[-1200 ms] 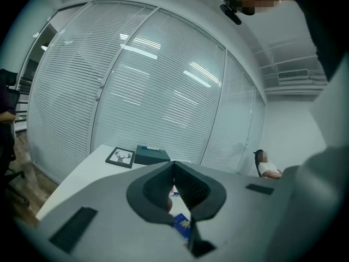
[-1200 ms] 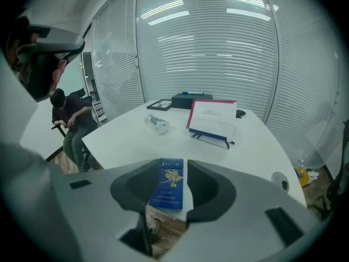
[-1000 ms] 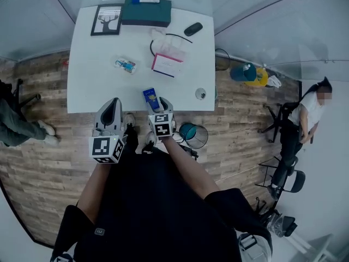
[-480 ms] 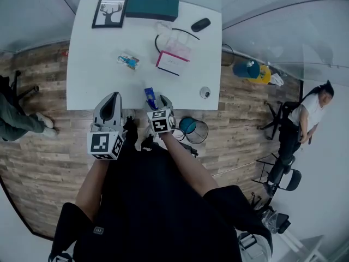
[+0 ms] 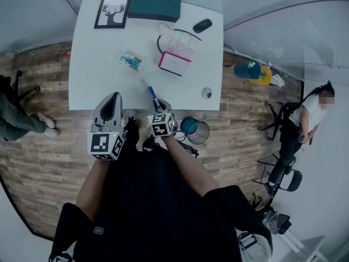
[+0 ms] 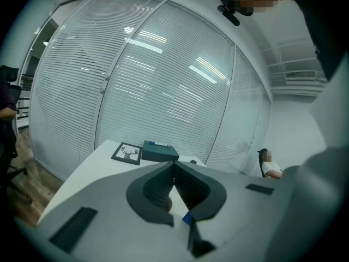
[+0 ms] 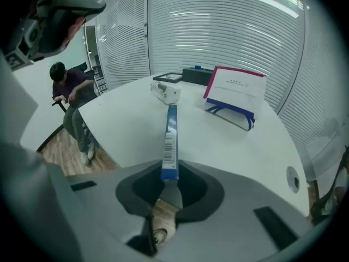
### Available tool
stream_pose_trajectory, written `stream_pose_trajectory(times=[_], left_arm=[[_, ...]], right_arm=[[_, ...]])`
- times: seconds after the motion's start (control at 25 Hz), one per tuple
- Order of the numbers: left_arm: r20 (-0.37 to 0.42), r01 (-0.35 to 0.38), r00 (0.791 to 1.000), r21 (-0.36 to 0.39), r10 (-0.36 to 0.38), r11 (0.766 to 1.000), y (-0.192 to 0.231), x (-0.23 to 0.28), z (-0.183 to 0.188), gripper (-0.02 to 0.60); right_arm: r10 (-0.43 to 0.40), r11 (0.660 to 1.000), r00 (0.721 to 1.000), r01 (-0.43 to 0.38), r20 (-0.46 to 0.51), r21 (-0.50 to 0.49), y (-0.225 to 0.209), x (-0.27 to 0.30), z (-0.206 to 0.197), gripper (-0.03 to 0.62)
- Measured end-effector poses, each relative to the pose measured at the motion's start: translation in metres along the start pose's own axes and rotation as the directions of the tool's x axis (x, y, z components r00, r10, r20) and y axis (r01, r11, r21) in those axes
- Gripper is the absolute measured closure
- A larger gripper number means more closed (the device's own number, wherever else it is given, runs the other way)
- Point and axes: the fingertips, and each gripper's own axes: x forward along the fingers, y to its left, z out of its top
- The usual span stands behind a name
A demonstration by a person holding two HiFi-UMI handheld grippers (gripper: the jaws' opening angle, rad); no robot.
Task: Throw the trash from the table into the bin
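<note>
Picking up: the right gripper (image 7: 169,183) jaws have just closed on the blue box (image 7: 170,135) on the surface (image 5: 98,64). The left gripper (image 6: 174,171) jaws are together, empty. Next, carry the box to the bin (image 5: 194,131).

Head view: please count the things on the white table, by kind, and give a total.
Picture frame: 1
Teal box: 1
Mouse: 1
Black cable: 1
Pink-edged card: 1
Packets: 2, white packet and blue packet
Total: 7; pale bits by the cable are unclear
</note>
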Motion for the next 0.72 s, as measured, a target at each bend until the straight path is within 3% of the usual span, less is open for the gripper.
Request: stream_pose_trajectory(times=[0.2,0.4,0.56,0.72], left_arm=[[-0.006,0.009,1.000,-0.005,-0.009,1.000,-0.001,-0.006,-0.004,0.575],[-0.017,0.062,0.998,0.005,-0.061,0.998,-0.012,-0.005,-0.008,0.575],[-0.022,0.141,0.990,0.018,-0.141,0.990,-0.029,-0.002,-0.007,0.575],[-0.044,0.249,0.968,0.032,-0.248,0.968,-0.053,0.010,-0.011,0.575]], right_arm=[[-0.013,0.999,1.000,0.013,0.011,0.035,-0.006,-0.005,0.001,0.536],[-0.046,0.997,0.997,0.042,0.057,0.069,-0.012,-0.020,0.008,0.536],[-0.092,0.993,0.987,0.081,0.130,0.090,-0.018,-0.051,0.022,0.536],[-0.165,0.977,0.971,0.137,0.175,0.160,-0.032,-0.083,0.025,0.536]])
